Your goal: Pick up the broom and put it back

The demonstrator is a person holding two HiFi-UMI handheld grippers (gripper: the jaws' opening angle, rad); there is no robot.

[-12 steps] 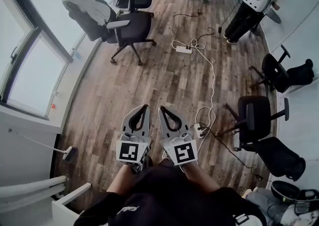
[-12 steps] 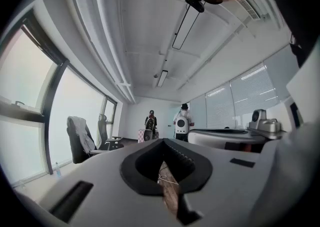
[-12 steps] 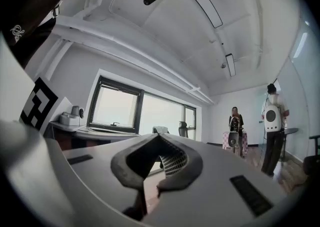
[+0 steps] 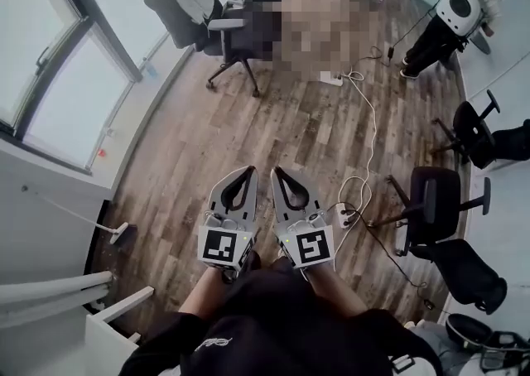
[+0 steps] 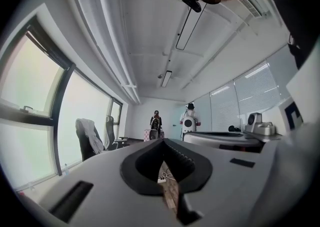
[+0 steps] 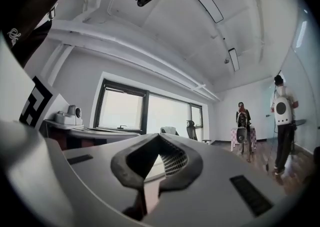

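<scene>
Pointing level at lower centre, the left gripper (image 4: pixel 247 172) and right gripper (image 4: pixel 279 173) sit side by side, both clenched on nothing. The broom (image 4: pixel 118 234) rests at lower left beside the wall (image 4: pixel 50 229), its thin handle slanting up-left, nearer the left gripper.

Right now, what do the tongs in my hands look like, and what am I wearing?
The left tongs and right tongs are pale grey tapering shells, each with a black-lined teardrop opening and a white cube bearing black square markers. You wear a black top with small white print.
</scene>
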